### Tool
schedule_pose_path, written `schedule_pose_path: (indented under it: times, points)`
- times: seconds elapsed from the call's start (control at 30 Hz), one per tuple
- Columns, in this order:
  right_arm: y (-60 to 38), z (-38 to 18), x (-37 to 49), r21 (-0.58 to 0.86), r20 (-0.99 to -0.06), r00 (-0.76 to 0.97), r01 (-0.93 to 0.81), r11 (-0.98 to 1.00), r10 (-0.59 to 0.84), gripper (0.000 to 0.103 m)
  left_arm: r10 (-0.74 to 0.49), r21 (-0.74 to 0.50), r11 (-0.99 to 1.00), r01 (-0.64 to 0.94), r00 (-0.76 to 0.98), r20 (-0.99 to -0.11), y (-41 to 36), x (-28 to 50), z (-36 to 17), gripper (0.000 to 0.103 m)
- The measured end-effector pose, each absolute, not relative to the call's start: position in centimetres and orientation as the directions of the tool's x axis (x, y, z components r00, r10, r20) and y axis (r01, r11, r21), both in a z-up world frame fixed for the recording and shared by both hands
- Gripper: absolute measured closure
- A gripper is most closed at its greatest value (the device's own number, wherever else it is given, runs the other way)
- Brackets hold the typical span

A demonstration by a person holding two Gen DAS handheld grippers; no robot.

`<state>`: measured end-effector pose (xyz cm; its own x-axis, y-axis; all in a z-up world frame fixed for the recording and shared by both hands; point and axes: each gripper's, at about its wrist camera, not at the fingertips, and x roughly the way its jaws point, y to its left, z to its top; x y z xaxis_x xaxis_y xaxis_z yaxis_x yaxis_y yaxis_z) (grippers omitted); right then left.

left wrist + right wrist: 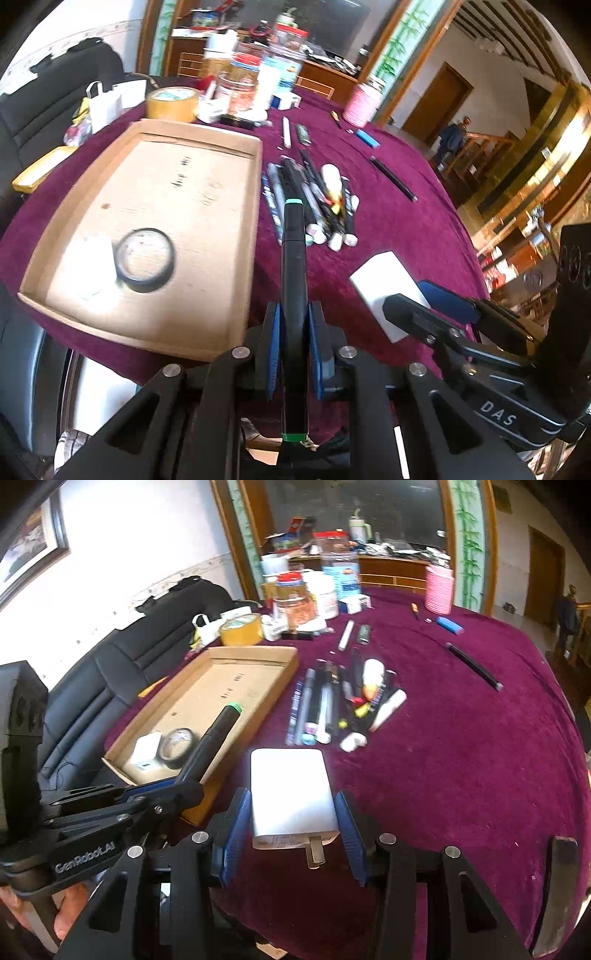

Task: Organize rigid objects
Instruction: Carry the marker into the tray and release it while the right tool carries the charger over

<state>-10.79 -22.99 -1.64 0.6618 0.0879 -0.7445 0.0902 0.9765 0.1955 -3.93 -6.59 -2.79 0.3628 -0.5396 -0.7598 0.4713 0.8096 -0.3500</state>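
Carrying two items at once, both clear of the desk (461, 738): the left claw (293, 350) is pinched tight on a black marker (293, 280) with green bands, and the right claw (293, 823) stands wide with a white charger (291, 794) between its pads (234, 830), prongs pointing back toward the camera. The pads appear to bear on the charger's two sides, so I read it as held.

Landmark: the cardboard tray (255, 206). It sits on the purple cloth and already contains a roll of black tape (146, 260) and a small white cube (146, 751), side by side near its near end. The marker's tip hangs over the tray's right edge in the right wrist view. The charger hangs just to the right of the tray's near corner. A heap of pens (332, 705) lies to the right of the tray, still unsorted; a lone black stick (474, 666) lies well beyond that.

Step, as I judge it: transport toward the tray, placing not yet done.

Next move calls for: bringing each claw over bare tray floor, away from the tape and cube; lowering before release; letting the marker go flat so it does not roll. The two claws are close together, so stagger the drops.
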Motion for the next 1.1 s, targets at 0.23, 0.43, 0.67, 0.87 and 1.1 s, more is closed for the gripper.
schedule_pose_path:
  times: [0.23,0.43,0.67,0.87,1.1]
  points:
    - [-20.6,-0.8,-8.1,0.184,-0.739,0.662,0.022,0.983,0.123,0.052,-0.511,-0.367,0.848,0.383,0.403,-0.759,-3.4,-0.7,-2.8,0.089]
    - [-19.1,-1.1,-5.2,0.177,-0.749,0.646,-0.019,0.984,0.148,0.052,-0.472,-0.359,0.877,0.321,0.427,-0.771,-1.2,2.2,-3.1,0.089]
    - [-17.2,-1.6,-1.8,0.171,-0.763,0.623,-0.064,0.983,0.174,0.052,-0.437,-0.343,0.896,0.281,0.435,-0.787,-0.2,5.4,-3.7,0.089]
    - [-16.0,-2.3,1.2,0.169,-0.777,0.601,-0.085,0.982,0.186,0.052,-0.423,-0.334,0.903,0.269,0.426,-0.800,0.0,7.9,-4.5,0.089]
    - [-15.3,-3.2,3.8,0.163,-0.792,0.582,-0.092,0.982,0.186,0.052,-0.408,-0.323,0.910,0.261,0.417,-0.812,0.2,10.0,-5.1,0.089]
